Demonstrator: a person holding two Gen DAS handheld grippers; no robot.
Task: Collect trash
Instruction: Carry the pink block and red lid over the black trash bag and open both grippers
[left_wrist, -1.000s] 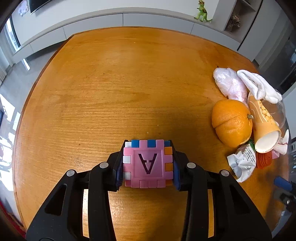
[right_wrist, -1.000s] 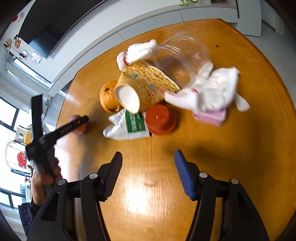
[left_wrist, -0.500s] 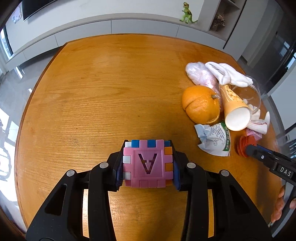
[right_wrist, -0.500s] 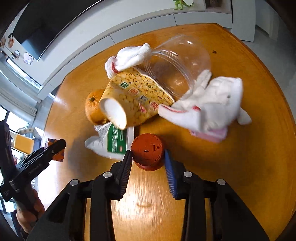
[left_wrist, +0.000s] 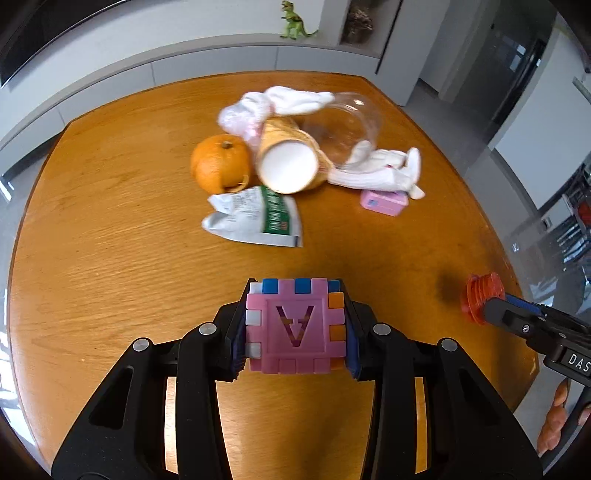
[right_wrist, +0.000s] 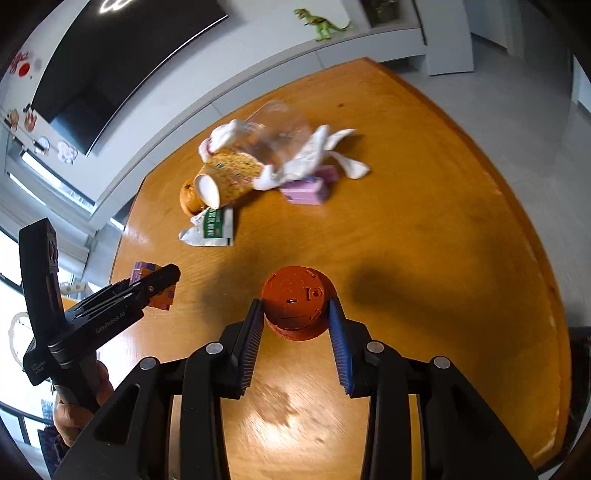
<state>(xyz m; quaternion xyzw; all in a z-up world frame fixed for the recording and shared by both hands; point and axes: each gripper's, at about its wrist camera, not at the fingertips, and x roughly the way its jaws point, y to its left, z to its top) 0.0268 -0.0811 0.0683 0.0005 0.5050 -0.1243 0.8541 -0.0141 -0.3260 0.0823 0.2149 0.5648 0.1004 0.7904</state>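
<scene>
My left gripper (left_wrist: 295, 328) is shut on a pink puzzle cube (left_wrist: 295, 325) marked with an A and holds it above the wooden table (left_wrist: 110, 258). My right gripper (right_wrist: 295, 321) is shut on a red-brown lid (right_wrist: 295, 306), lifted off the table; it also shows in the left wrist view (left_wrist: 480, 299). The trash pile lies farther back: a torn white-green wrapper (left_wrist: 258, 221), a yellow paper cup (left_wrist: 288, 162) on its side, an orange (left_wrist: 219, 168), a clear plastic container (left_wrist: 347, 125) and white socks (left_wrist: 376, 173).
A pink box (left_wrist: 384, 201) lies under the socks. A green toy dinosaur (left_wrist: 295, 26) stands on the grey cabinet behind the table. The table's right edge (right_wrist: 535, 258) curves near my right gripper.
My right gripper closed on the red-brown lid and pulled it back from the pile, off the table. My left gripper, still holding the cube, swung right to face the pile.
</scene>
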